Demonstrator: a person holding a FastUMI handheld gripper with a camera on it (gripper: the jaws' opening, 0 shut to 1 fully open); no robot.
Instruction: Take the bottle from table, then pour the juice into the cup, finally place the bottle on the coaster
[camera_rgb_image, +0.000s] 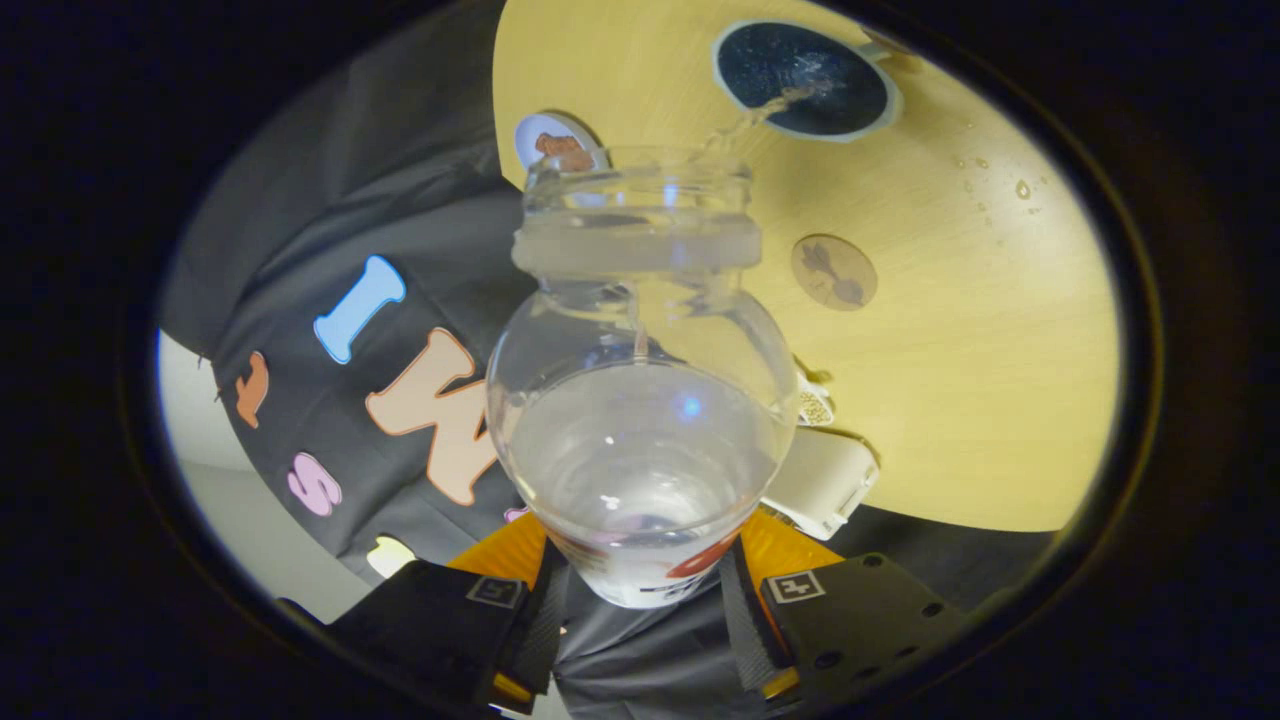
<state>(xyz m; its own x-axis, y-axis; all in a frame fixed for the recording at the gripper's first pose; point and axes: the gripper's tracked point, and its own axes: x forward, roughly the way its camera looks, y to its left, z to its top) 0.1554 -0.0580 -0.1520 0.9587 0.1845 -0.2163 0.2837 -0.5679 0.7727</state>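
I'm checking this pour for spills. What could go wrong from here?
1. The stream leaves the bottle mouth and lands inside the dark cup, near its rim; a small wobble could send it onto the table.
2. Droplets already lie on the table beside the cup.
3. The gripper holds only the tilted bottle's base, so the bottle might slip.

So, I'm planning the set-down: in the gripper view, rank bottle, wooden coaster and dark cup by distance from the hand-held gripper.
1. Bottle, clamped between the hand-held gripper fingers.
2. Wooden coaster, on the table beyond the bottle.
3. Dark cup, farthest, past the bottle's mouth.
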